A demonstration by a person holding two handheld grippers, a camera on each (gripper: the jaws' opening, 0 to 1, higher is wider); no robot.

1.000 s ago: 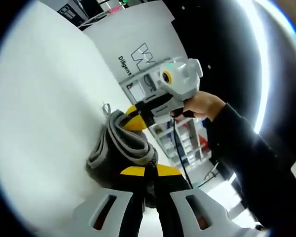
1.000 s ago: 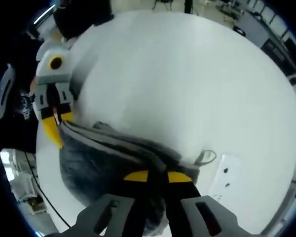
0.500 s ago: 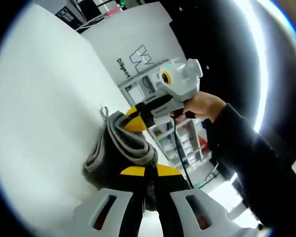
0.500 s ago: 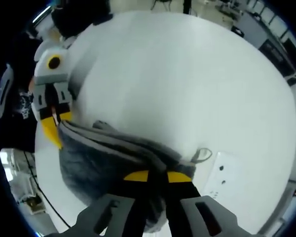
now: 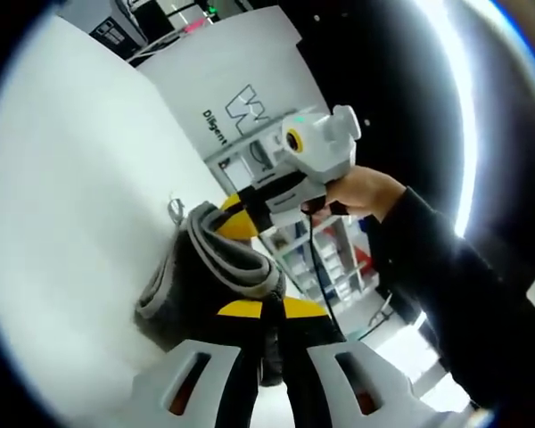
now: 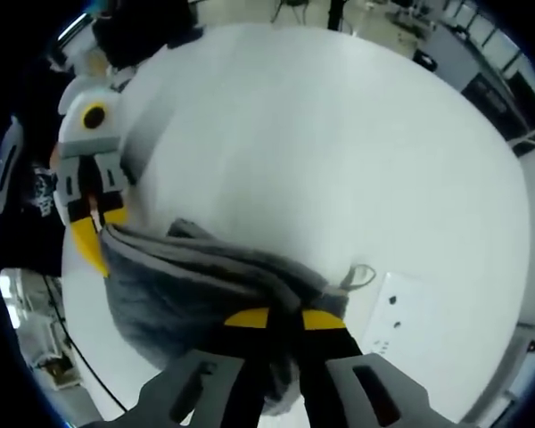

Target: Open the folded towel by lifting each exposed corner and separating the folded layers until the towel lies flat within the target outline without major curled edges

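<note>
A grey towel (image 5: pixel 216 267) with lighter grey edge bands hangs bunched between the two grippers, above the white table (image 5: pixel 62 205). My left gripper (image 5: pixel 264 309) is shut on one end of it. In the left gripper view the right gripper (image 5: pixel 236 219), held by a person's hand (image 5: pixel 361 189), pinches the far end. In the right gripper view my right gripper (image 6: pixel 286 318) is shut on the towel (image 6: pixel 187 290), and the left gripper (image 6: pixel 96 241) grips its other end at the left. A small hanging loop (image 6: pixel 358 276) sticks out of the towel.
The white table (image 6: pixel 321 152) spreads wide under the towel. A white panel with printed lettering (image 5: pixel 241 80) stands beyond the table in the left gripper view. A person's dark sleeve (image 5: pixel 446 285) is at the right. Shelving and lab clutter lie behind.
The towel has shifted a little lower-left in the left gripper view and its far end has risen slightly. Both grippers stay shut on it.
</note>
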